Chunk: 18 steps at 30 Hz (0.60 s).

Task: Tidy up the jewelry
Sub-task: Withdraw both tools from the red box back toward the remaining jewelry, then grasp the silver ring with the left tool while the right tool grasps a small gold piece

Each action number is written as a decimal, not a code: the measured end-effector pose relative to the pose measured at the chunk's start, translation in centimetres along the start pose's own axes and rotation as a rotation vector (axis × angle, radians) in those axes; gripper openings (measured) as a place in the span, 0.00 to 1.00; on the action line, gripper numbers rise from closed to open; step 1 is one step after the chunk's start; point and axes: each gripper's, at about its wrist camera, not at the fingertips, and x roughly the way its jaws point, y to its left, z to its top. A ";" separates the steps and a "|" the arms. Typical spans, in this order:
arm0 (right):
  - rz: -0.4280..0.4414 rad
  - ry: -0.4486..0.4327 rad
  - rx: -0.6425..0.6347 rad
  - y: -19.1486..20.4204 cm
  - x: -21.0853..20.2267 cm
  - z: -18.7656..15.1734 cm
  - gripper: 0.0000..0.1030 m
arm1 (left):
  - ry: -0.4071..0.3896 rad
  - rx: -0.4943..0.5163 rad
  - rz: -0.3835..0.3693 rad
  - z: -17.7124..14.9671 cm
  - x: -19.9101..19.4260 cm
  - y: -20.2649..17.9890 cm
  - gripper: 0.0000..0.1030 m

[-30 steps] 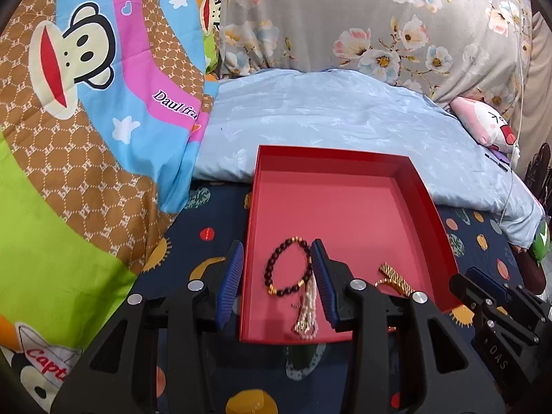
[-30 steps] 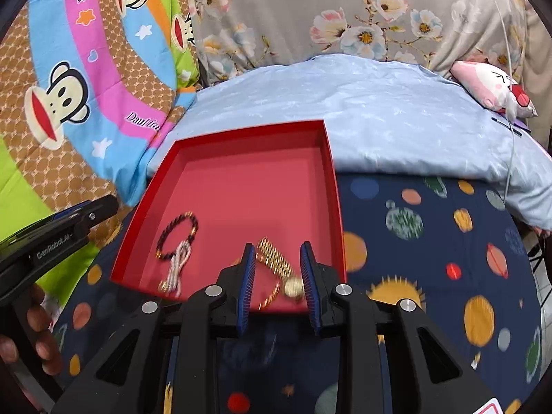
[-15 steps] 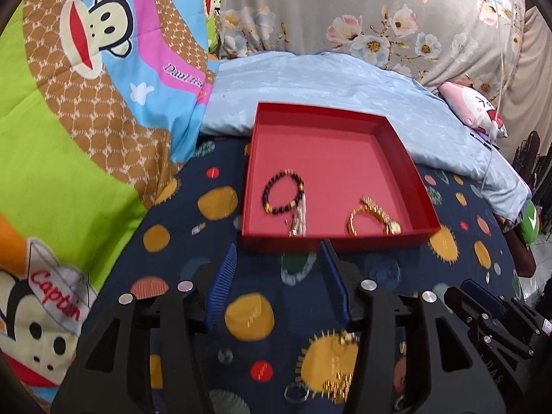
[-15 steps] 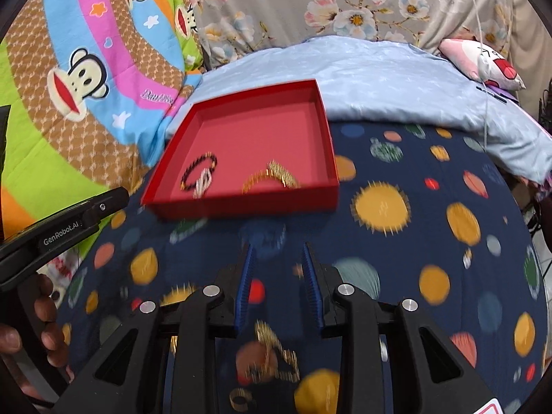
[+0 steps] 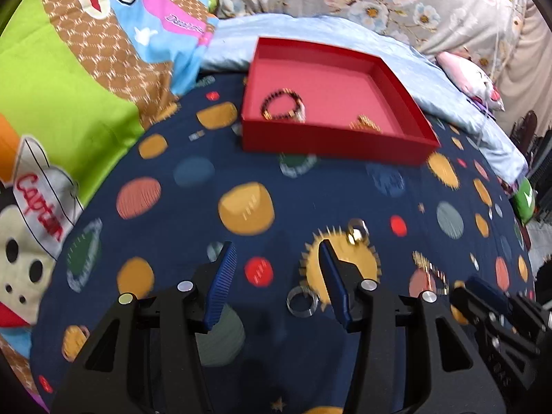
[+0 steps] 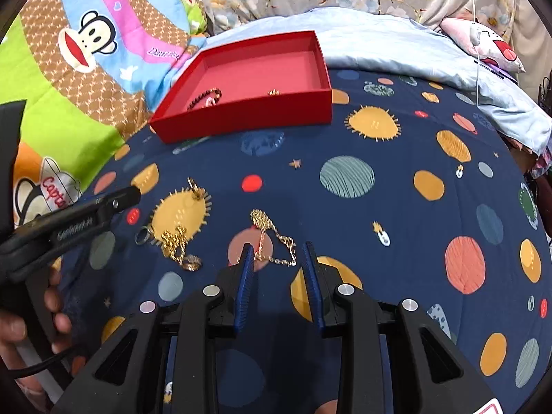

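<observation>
Red tray (image 6: 241, 117): you have one.
Bracelets in tray: two, a dark beaded bracelet (image 5: 281, 105) and a gold bracelet (image 5: 365, 125).
Gold chains on the bed: two (image 6: 276, 238) (image 6: 174, 239).
Rings on the bed: three (image 6: 143, 234) (image 6: 191, 264) (image 5: 357, 231).
Grippers: two.

cartoon quilt (image 5: 51, 138): red "Captain" on the hat patch | pink band: script "Daul fra…", partly legible | left gripper (image 6: 69, 227) lettering blurred
</observation>
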 end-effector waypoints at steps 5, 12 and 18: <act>0.007 0.009 0.003 0.0 0.2 -0.4 0.28 | 0.018 0.043 -0.005 -2.0 -0.3 -0.5 0.47; 0.016 0.018 0.003 0.0 0.6 -0.6 0.28 | 0.043 0.046 -0.032 -3.2 -0.4 -0.2 0.47; 0.012 0.025 0.001 -0.2 0.4 -0.9 0.28 | 0.045 0.035 -0.049 -3.0 -0.3 -0.1 0.47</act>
